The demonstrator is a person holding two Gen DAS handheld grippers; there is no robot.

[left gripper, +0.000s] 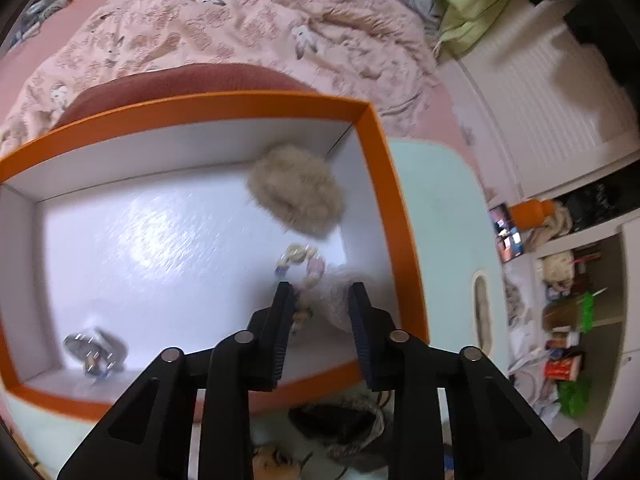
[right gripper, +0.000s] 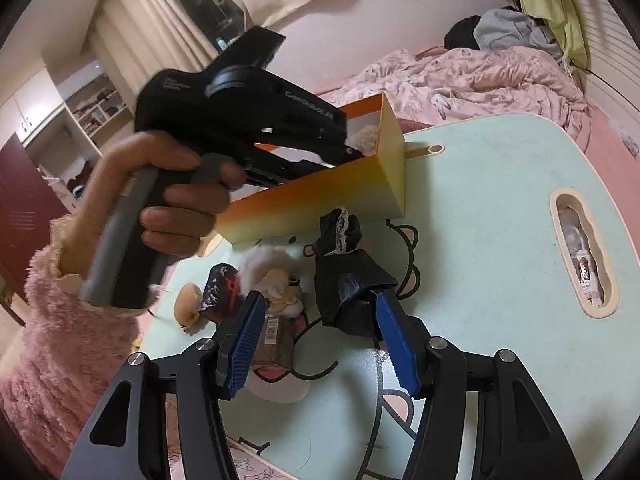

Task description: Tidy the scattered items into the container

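Orange box (left gripper: 376,152): your left gripper (left gripper: 322,304) hangs over its 5 o'clock corner, fingers drawn close, pale fluff (left gripper: 332,300) between them, grip unclear; your right gripper (right gripper: 320,312) is half-open, empty.

Bed: a crumpled pink quilt (left gripper: 224,36) with a rabbit print covers it; grey clothing (right gripper: 508,30) and a yellow-green pillow (left gripper: 472,0) lie at its far end.
Table: pale mint top (right gripper: 480,184) with a cartoon drawing and a slot-shaped cut-out handle (right gripper: 582,252).
Wall: plain, pinkish white (right gripper: 360,20).
Window: cream pleated curtains (right gripper: 148,28) hang beside dark glass.
Storage: open white shelves (right gripper: 96,108), cluttered; a dark red cabinet door (right gripper: 20,200) beside them.
Light: warm, indoor.
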